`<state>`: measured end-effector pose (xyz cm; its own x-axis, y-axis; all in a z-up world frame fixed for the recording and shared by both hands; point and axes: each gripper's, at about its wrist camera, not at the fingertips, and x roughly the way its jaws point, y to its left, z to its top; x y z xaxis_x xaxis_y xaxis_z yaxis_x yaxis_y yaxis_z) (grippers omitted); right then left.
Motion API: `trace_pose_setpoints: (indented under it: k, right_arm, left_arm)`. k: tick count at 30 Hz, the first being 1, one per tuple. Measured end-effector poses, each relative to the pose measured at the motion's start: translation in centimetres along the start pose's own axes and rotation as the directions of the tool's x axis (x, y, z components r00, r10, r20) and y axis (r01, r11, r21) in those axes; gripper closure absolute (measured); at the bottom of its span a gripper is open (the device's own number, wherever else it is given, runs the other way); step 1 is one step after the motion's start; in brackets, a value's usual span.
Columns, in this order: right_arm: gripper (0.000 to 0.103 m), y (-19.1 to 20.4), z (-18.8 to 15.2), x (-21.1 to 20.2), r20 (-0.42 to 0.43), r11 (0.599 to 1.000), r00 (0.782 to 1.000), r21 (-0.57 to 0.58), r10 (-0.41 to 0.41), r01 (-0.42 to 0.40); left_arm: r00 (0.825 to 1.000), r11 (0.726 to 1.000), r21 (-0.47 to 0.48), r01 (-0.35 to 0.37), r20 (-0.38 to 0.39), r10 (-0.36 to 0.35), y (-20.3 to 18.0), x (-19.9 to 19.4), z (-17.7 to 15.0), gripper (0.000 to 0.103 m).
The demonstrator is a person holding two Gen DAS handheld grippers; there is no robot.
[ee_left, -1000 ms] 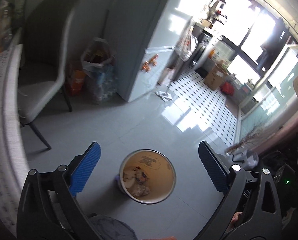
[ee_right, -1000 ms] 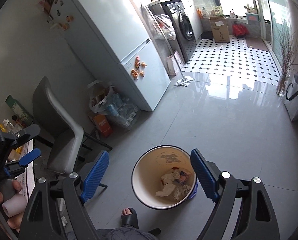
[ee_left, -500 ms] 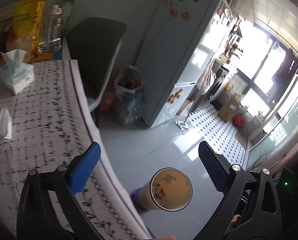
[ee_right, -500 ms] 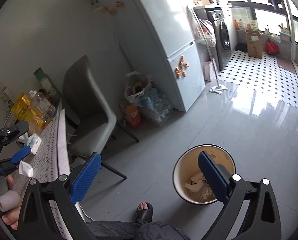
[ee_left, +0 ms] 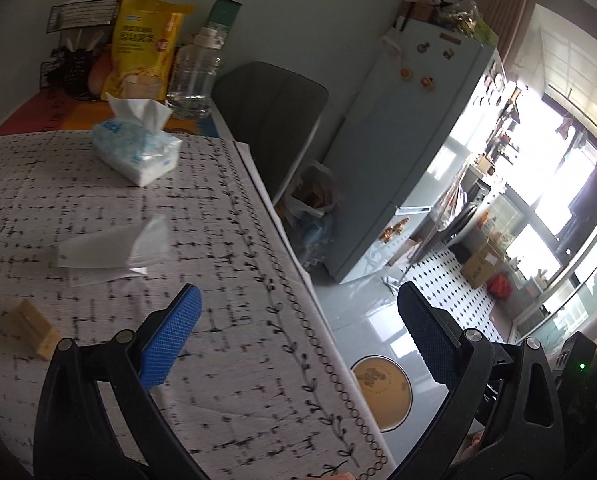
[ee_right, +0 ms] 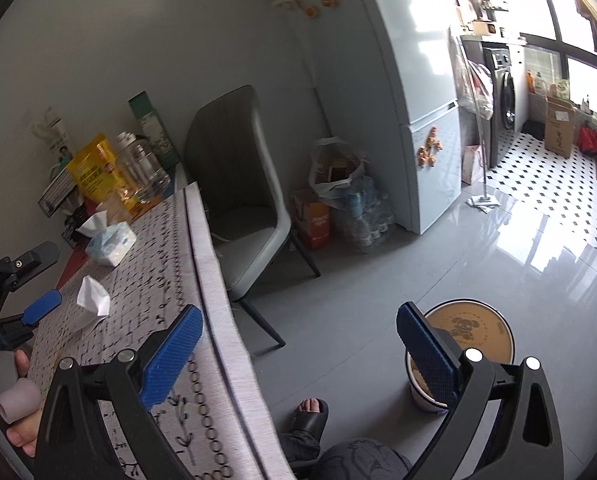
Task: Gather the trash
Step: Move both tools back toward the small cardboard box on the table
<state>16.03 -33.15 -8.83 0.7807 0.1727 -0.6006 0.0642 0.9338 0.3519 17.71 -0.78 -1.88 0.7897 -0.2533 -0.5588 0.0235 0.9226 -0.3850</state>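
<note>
A crumpled white paper (ee_left: 114, 250) (ee_right: 93, 298) lies on the patterned tablecloth (ee_left: 226, 360), with a small tan box (ee_left: 32, 328) nearer the left edge. The round trash bin (ee_left: 382, 388) (ee_right: 468, 332) stands on the floor beside the table. My left gripper (ee_left: 298, 332) hangs open over the table's edge, nothing between its blue pads; it shows at the far left of the right wrist view (ee_right: 38, 276). My right gripper (ee_right: 298, 352) is open and empty, its left finger above the table edge and its right finger in front of the bin.
A tissue pack (ee_left: 136, 152), a yellow bag (ee_left: 144, 50) and a clear bottle (ee_left: 192, 76) stand at the table's far end. A grey chair (ee_right: 242, 188), a bag of bottles (ee_right: 346, 196) and a fridge (ee_right: 410, 92) line the wall. A sandalled foot (ee_right: 310, 410) is by the table.
Both views have swung from the bin on the floor up and left onto the table. The bin has slid to the lower right; the tissue pack, paper and tan box have come into view.
</note>
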Motion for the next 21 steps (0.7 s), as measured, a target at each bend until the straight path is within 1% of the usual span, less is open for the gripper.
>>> trace_pose_setpoints:
  k: [9, 21]
  right_arm:
    - [0.008, 5.5, -0.3, 0.3, -0.011, 0.996, 0.999, -0.078, 0.053, -0.054]
    - [0.008, 11.2, -1.4, 1.4, -0.051, 0.981, 0.992, -0.149, 0.115, -0.121]
  left_arm:
    - [0.998, 0.997, -0.046, -0.054, 0.042, 0.056, 4.5, -3.1, -0.3, 0.006]
    - [0.989, 0.984, -0.117, -0.134, 0.053, 0.141, 10.8, -5.7, -1.1, 0.006]
